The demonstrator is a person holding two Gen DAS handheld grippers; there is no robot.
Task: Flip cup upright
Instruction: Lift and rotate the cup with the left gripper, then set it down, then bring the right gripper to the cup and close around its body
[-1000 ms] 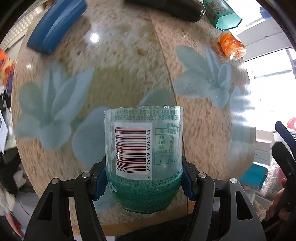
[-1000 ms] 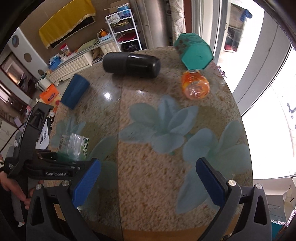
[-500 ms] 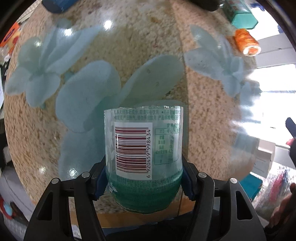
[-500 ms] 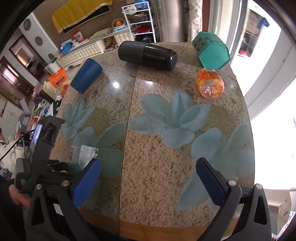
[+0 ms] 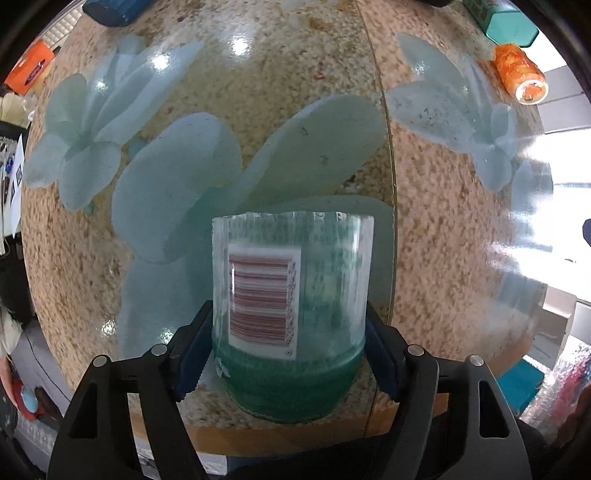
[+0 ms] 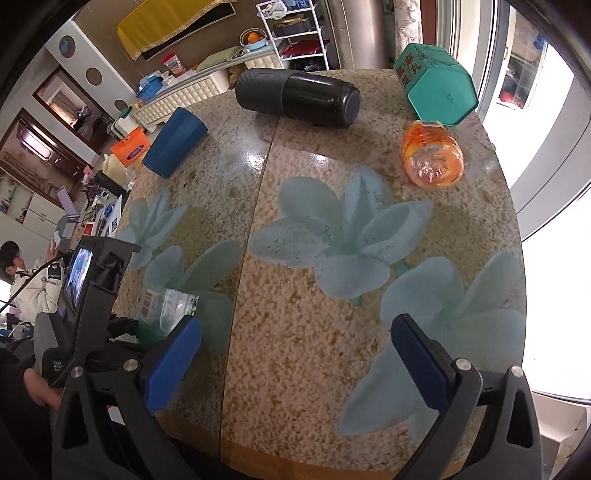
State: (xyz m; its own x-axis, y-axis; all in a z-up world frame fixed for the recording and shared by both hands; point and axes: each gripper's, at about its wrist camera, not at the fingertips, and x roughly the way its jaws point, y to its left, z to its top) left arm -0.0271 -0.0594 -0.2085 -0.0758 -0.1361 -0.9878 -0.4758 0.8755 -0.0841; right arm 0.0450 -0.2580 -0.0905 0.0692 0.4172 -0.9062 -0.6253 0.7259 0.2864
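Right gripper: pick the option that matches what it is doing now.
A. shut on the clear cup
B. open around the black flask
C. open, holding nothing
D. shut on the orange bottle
C: the right gripper has its blue pads wide apart with only bare table between them, while the clear cup sits clamped in the left gripper.

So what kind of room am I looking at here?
Probably a lived-in home dining or living area: a stone-patterned table with painted flowers, a white wire shelf rack and a cluttered sideboard behind it.
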